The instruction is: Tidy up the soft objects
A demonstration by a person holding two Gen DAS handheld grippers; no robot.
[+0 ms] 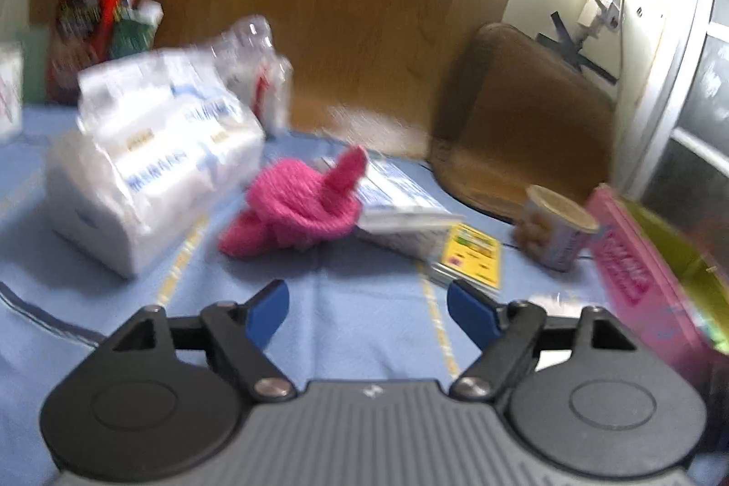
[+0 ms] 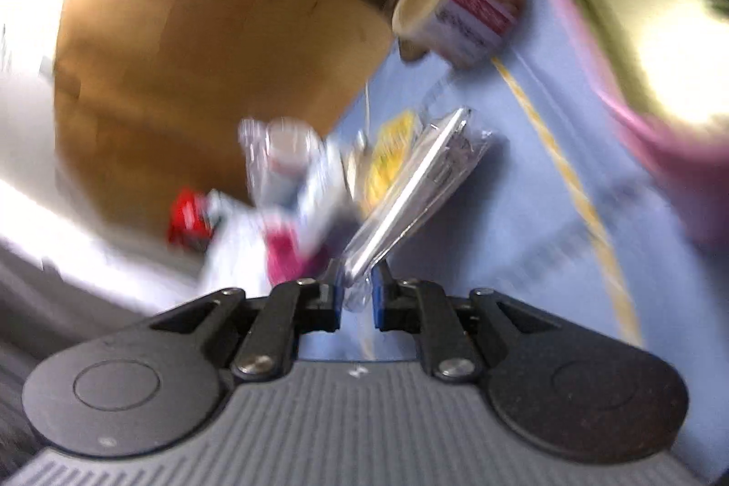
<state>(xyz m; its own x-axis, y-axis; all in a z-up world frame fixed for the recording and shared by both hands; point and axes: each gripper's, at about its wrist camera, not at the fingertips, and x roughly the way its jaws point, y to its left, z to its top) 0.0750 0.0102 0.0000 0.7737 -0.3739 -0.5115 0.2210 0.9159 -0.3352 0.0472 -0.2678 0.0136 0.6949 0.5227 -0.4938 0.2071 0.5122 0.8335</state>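
Note:
A pink knitted cloth (image 1: 300,203) lies bunched on the blue tablecloth (image 1: 364,326), ahead of my left gripper (image 1: 368,310), which is open and empty above the cloth. A white tissue pack (image 1: 150,162) stands to the cloth's left. A clear-wrapped flat packet (image 1: 401,208) lies to its right, its far end lifted. My right gripper (image 2: 356,294) is shut on the plastic wrap of that flat packet (image 2: 410,190) and holds it tilted. The pink cloth (image 2: 284,253) shows blurred to the left in the right wrist view.
A snack cup (image 1: 553,228) and a pink box (image 1: 647,281) sit at the right; the cup also shows in the right wrist view (image 2: 460,12). A yellow card (image 1: 474,258) lies by the packet. Red and green boxes (image 1: 100,12) stand at the back left. A wooden chair (image 1: 519,121) is behind the table.

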